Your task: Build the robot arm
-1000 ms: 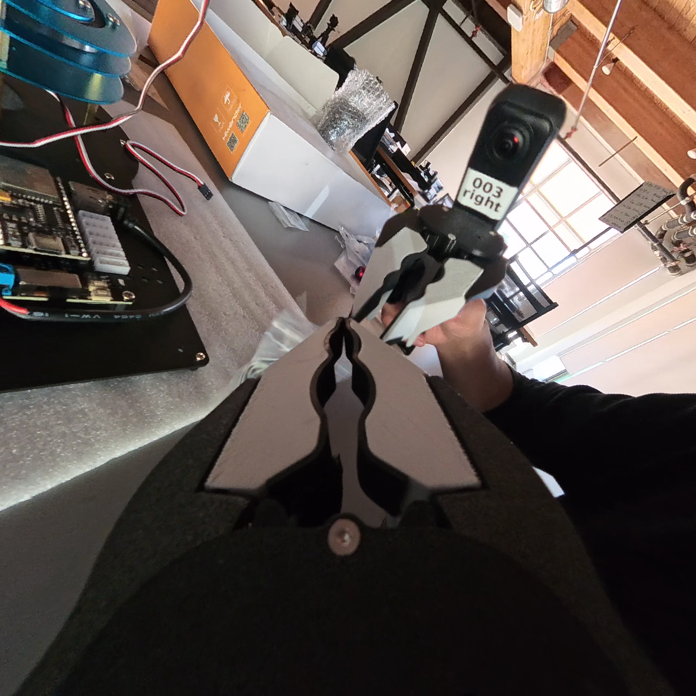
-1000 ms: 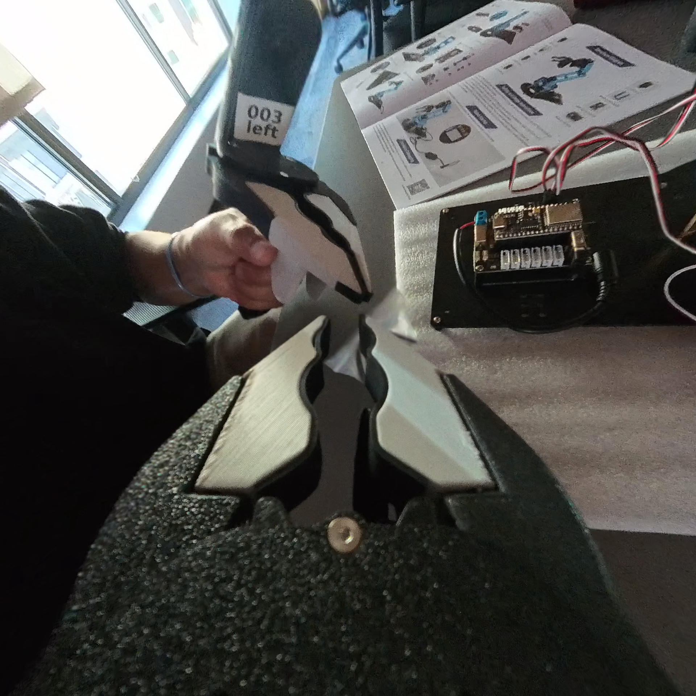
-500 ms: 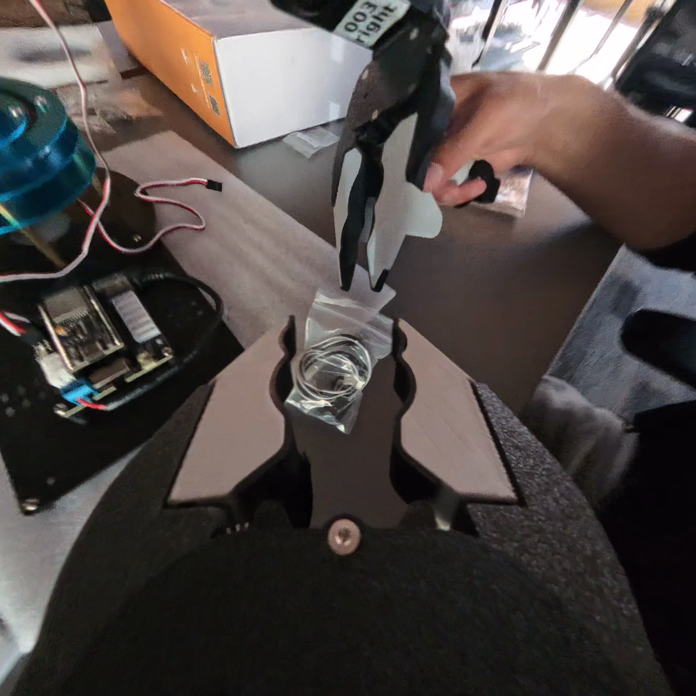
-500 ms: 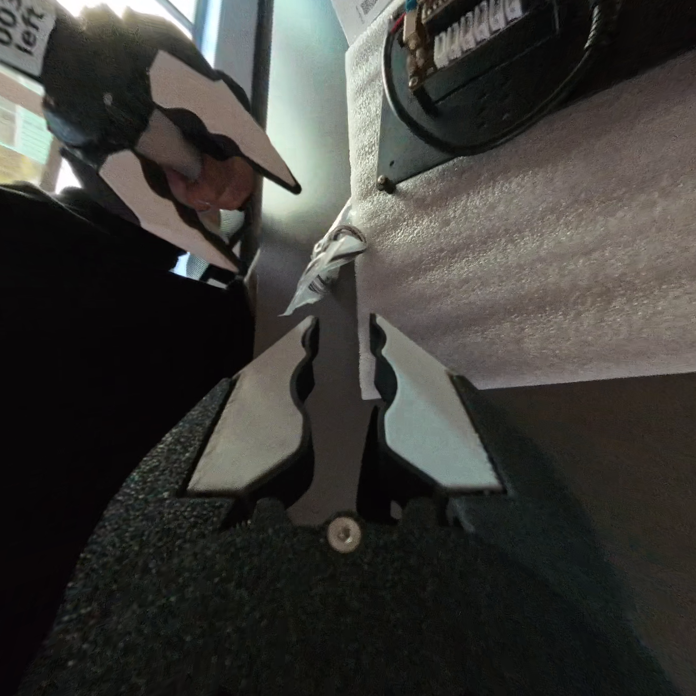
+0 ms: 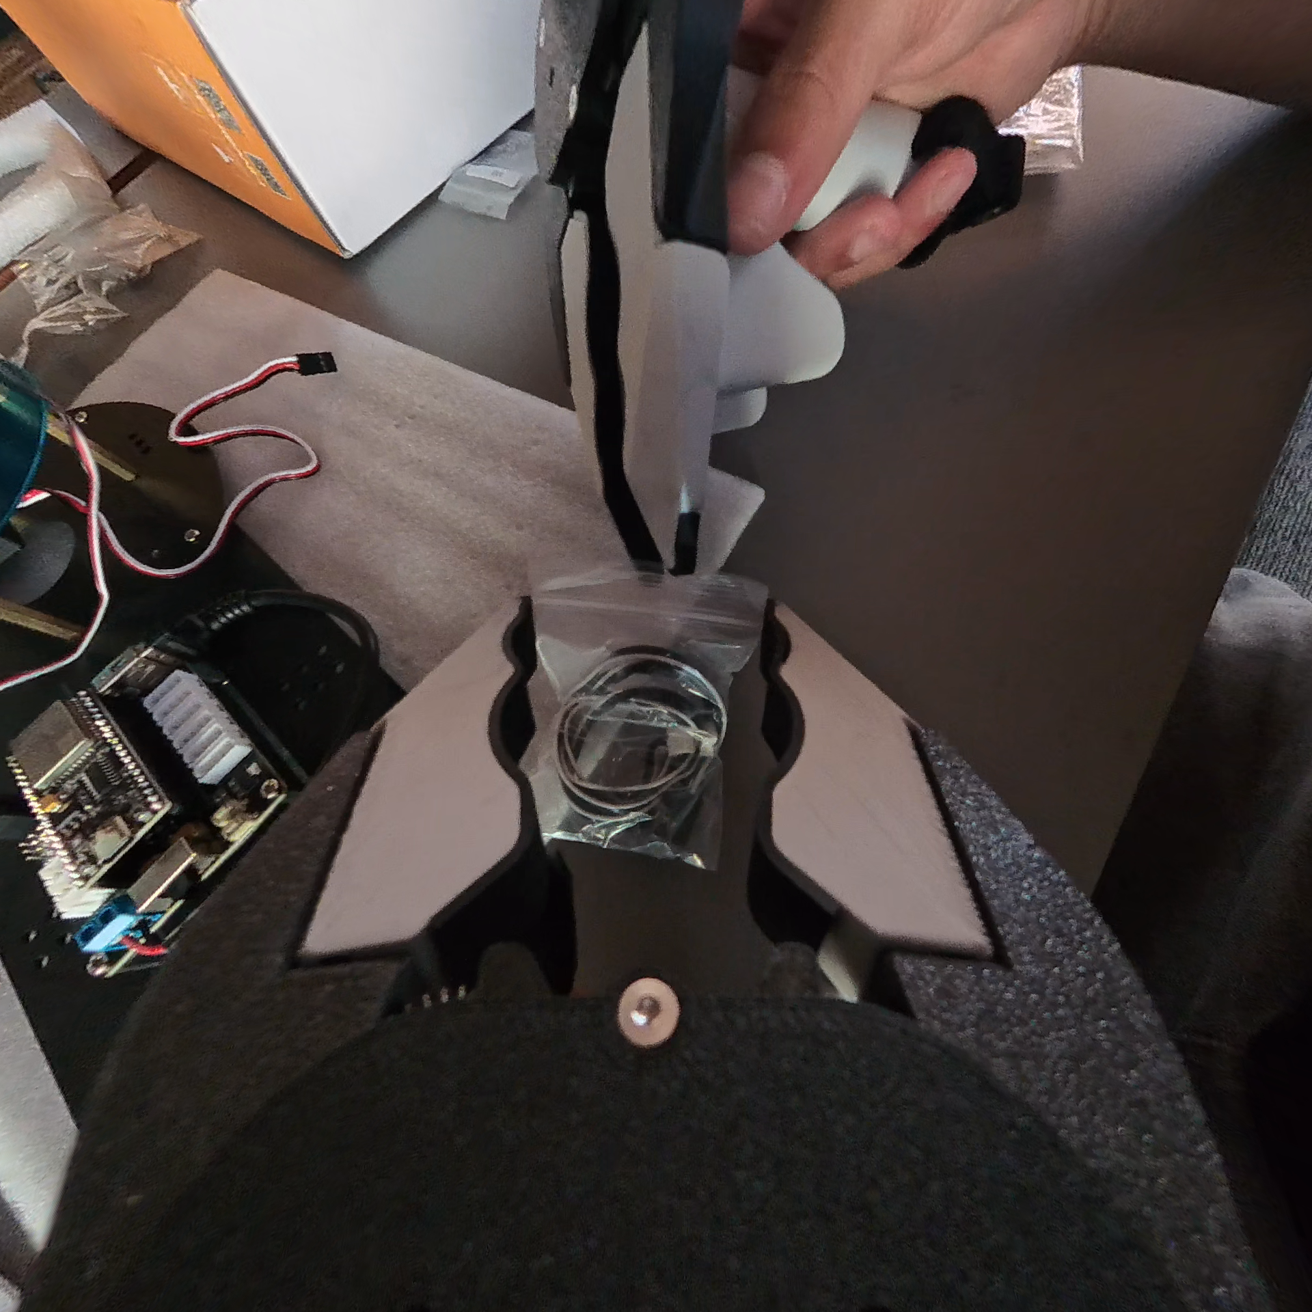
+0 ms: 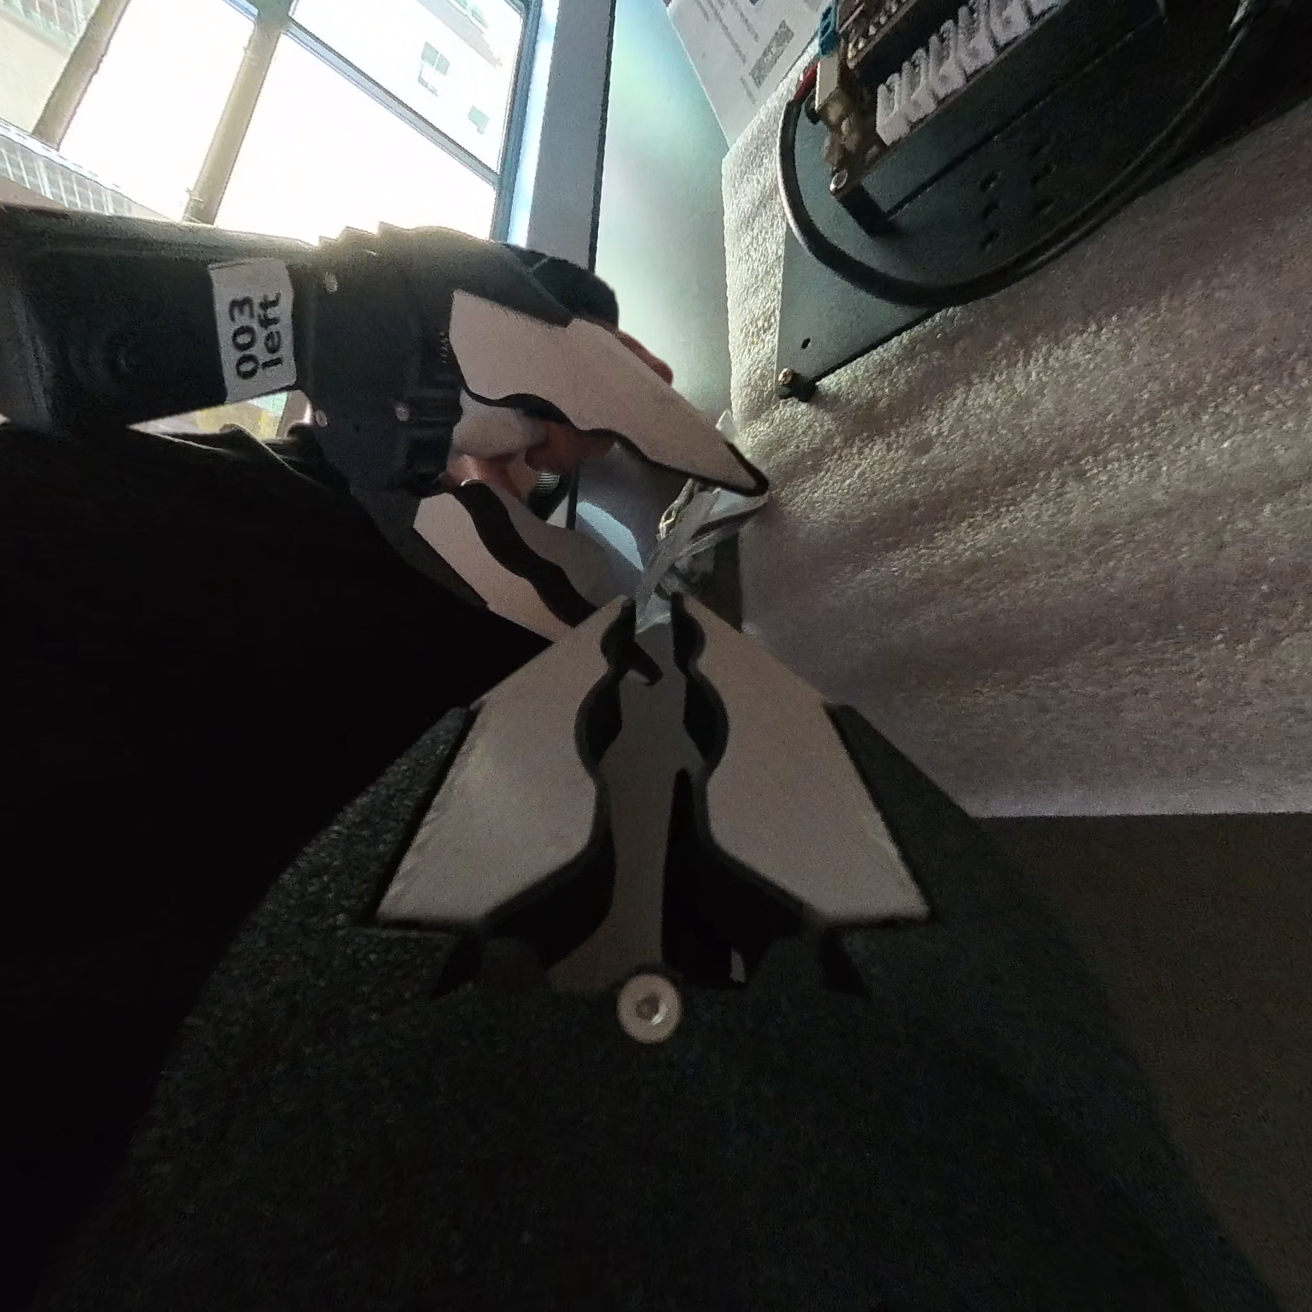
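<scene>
A small clear zip bag [image 5: 639, 717] with a coil of thin wire inside lies between the fingers of my left gripper [image 5: 646, 607], which is open with its fingers spread to the bag's two sides. My right gripper [image 5: 664, 564], held by a hand [image 5: 816, 128], comes down from above and its tips pinch the bag's top edge. In the right wrist view my right gripper [image 6: 651, 603] is nearly closed on the bag's thin edge [image 6: 692, 539]. The left gripper [image 6: 674, 554] stands open around the bag at the foam sheet's corner.
A black baseplate with a circuit board [image 5: 106, 781] and a red-white-black cable [image 5: 248, 454] lies left on a foam sheet [image 5: 440, 454]. An orange and white box [image 5: 319, 106] stands behind. The brown table [image 5: 994, 568] stretches to the right. The board also shows top right [image 6: 923, 106]. My left and right fingertips are right by each other.
My left gripper went from shut to wide open around the bag. My right gripper swung over the bag, came down and closed on its top edge.
</scene>
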### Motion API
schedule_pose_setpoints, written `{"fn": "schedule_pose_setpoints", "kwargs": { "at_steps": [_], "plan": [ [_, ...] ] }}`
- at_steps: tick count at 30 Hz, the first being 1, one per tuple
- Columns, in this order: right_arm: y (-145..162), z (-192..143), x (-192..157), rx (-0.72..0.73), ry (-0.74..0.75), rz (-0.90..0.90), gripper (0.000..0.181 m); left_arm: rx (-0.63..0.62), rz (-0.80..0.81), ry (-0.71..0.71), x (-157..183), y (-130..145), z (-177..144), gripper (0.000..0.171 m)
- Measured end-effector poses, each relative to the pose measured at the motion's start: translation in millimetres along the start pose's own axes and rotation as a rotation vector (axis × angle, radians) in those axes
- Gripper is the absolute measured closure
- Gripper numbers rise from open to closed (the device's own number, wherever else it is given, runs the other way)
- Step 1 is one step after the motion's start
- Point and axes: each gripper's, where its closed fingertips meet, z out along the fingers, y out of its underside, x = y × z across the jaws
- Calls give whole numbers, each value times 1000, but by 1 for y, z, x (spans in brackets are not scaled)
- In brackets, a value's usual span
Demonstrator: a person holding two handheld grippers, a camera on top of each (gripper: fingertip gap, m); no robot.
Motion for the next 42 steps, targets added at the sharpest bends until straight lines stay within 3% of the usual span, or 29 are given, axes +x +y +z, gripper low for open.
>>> {"fn": "schedule_pose_setpoints", "kwargs": {
  "at_steps": [16, 25, 29, 30, 33, 37, 39, 42],
  "plan": [
    [-6, 3, -9, 49, -106, 55, 173, 43, 2, -25, 1, -6, -5, 111],
    [-9, 1, -8, 60, -74, 30, 181, 32, -20, -50, -3, -5, -3, 109],
    [-19, -6, -10, 119, 2, -42, 181, 112, -192, -125, -13, -14, -31, 107],
    [-22, -7, -12, 132, 23, -64, 181, 163, -283, -113, -10, -19, -40, 114],
    [-27, -5, -31, 152, 19, -143, 181, 266, -483, 22, 10, -29, -52, 117],
    [-23, 7, -47, 147, -33, -174, 181, 353, -585, 123, 15, -39, -53, 119],
    [-23, 11, -54, 163, -90, -151, 181, 381, -629, 154, 13, -40, -53, 143],
    [-23, 14, -60, 168, -157, -125, 181, 416, -656, 170, 10, -42, -58, 151]
  ]
}}
